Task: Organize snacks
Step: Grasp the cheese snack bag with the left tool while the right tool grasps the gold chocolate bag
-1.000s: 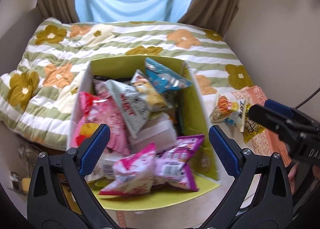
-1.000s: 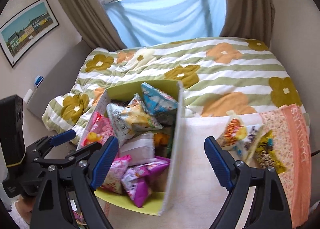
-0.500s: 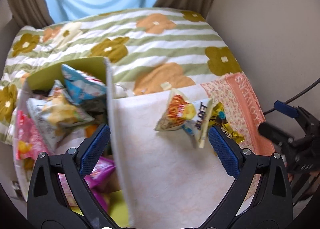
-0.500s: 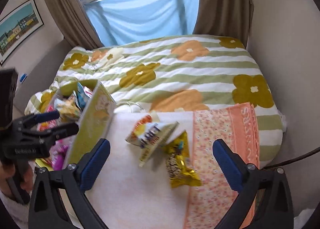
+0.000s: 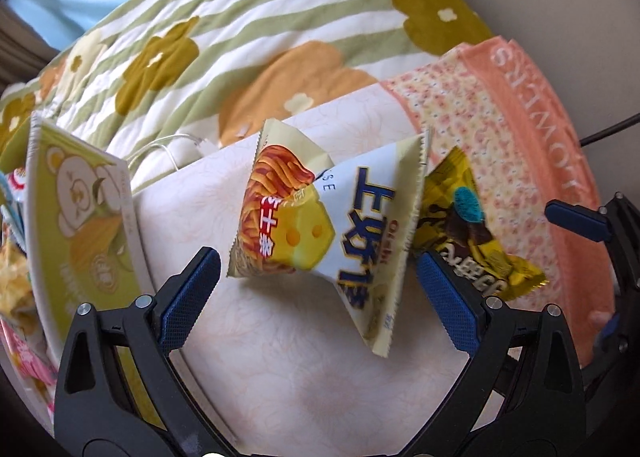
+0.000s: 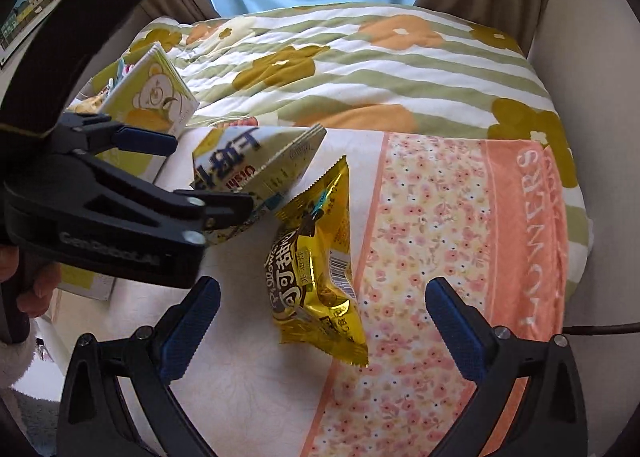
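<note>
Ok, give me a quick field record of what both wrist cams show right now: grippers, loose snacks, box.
left gripper: open, empty, lined up on the cheese snack bag
right gripper: open, empty, lined up on the gold snack bag
cheese snack bag: lying on the cream cloth
gold snack bag: beside the cheese bag, at the edge of the floral towel
snack box: green, to the left, holds other packets

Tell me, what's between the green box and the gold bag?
The white cheese-snack bag lies between the box and gold bag, seen in the left wrist view.
</note>
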Demonstrator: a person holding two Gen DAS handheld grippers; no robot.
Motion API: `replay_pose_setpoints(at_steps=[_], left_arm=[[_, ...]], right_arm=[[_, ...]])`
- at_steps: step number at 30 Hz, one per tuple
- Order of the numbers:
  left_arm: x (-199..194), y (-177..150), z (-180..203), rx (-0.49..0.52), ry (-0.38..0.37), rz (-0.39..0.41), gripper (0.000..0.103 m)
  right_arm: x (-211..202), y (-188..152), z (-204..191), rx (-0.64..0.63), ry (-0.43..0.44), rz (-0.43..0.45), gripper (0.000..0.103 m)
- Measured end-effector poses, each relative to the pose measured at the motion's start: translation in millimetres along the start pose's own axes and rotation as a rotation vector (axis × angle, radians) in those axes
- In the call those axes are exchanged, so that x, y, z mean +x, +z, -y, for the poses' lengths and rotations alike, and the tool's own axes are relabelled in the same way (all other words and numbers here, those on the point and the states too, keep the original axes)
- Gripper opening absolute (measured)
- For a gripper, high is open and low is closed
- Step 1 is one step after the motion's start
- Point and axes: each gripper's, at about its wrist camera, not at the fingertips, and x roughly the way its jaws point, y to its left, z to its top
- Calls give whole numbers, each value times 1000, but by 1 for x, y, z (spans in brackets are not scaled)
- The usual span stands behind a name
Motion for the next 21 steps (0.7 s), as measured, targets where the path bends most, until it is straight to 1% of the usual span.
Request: replay_pose_setpoints(at_steps=[3,5,7,9,12,15,16,17,19,20,21], left_arm=[[11,4,-1,14,27,-9,98],[16,7,1,35,40,-7,98],[21,9,2,49,46,-9,97],[25,10,1,50,34,-16,86],[28,11,-1,35,10,-20,79],[28,11,-4,15,-9,-10,76],[28,11,-5,8,-10,-8,76],[27,10,-5,4,-9,-5,74],[25,9,-6,-4,-6,0,73],[24,8,-6,-8,-5,-2,72],[24,7,-6,-13,-5,-1,72]], right_arm=[[15,1,0,-14,2,-10,102],[25,2,1,-29,20,-15,102],[33,4,1,-49,15,-21,102],[38,5,2,-59,21,-21,102],[44,7,4,-51,40,-20,100],[48,7,7,-35,67,-22,93],[49,7,7,-37,68,-24,87],[50,6,6,-41,70,-28,84],[52,6,6,-54,64,-33,74],[52,5,5,-59,62,-34,72],[52,5,4,-61,61,-33,67]])
